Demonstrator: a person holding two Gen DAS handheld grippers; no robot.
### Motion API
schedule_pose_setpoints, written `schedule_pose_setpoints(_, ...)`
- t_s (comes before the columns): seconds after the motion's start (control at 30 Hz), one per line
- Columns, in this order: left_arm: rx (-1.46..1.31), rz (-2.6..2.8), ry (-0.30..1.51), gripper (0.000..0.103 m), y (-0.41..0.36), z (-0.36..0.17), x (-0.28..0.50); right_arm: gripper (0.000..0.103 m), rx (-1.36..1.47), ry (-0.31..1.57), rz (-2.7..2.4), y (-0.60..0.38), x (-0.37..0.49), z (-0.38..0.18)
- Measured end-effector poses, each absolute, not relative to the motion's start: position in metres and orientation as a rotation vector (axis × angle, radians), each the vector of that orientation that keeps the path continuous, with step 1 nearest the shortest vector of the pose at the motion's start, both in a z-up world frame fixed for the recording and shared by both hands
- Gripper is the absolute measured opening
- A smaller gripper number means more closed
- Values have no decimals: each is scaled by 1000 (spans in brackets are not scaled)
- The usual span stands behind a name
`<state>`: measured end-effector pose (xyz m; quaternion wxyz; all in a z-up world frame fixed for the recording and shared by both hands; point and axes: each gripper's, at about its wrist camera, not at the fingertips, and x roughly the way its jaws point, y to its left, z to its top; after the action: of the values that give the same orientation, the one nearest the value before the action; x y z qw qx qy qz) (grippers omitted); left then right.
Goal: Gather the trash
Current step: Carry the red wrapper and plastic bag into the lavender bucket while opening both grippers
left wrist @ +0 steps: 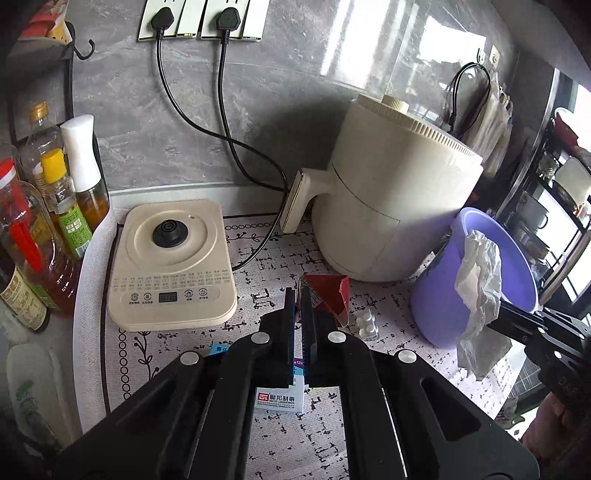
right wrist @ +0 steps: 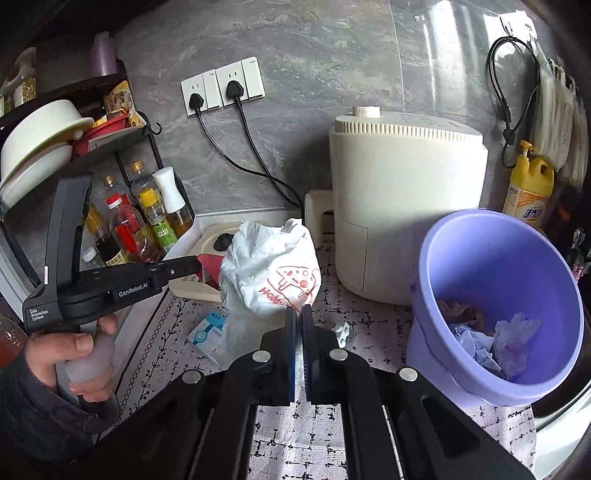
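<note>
My left gripper is shut on a red wrapper and holds it above the patterned mat; it also shows in the right wrist view. My right gripper is shut on a crumpled white paper bag with red print, held left of the purple bin; the bag also shows beside the bin in the left wrist view. The bin holds crumpled tissues. A white and blue medicine box and a small white plastic piece lie on the mat.
A cream air fryer stands behind the bin. A cream kettle base sits at the left, with oil and sauce bottles beyond it. Two black cords run to wall sockets. A yellow detergent bottle stands at the right.
</note>
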<state>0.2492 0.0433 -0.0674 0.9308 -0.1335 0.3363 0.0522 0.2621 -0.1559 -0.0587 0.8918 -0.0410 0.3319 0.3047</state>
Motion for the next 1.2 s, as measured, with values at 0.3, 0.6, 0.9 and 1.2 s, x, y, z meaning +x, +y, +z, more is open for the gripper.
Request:
schedule_pose_setpoints(0.3,-281,176,591,4,15,-33,223,4,-61,617,706,-186,282,-26)
schedule_pose_setpoints(0.6,-253,202,543,4,-16,-11,221,4,-58,578,739,-217,296,-9)
schedule_pose_setpoints(0.9,-248,194,491,4,-67,-1,240,6,-58,545,702,-270,323,-3)
schedule_pose_setpoints(1.2,-246,174,465,4,-129,-1,263,64,-30,518,666,-339,343,-9)
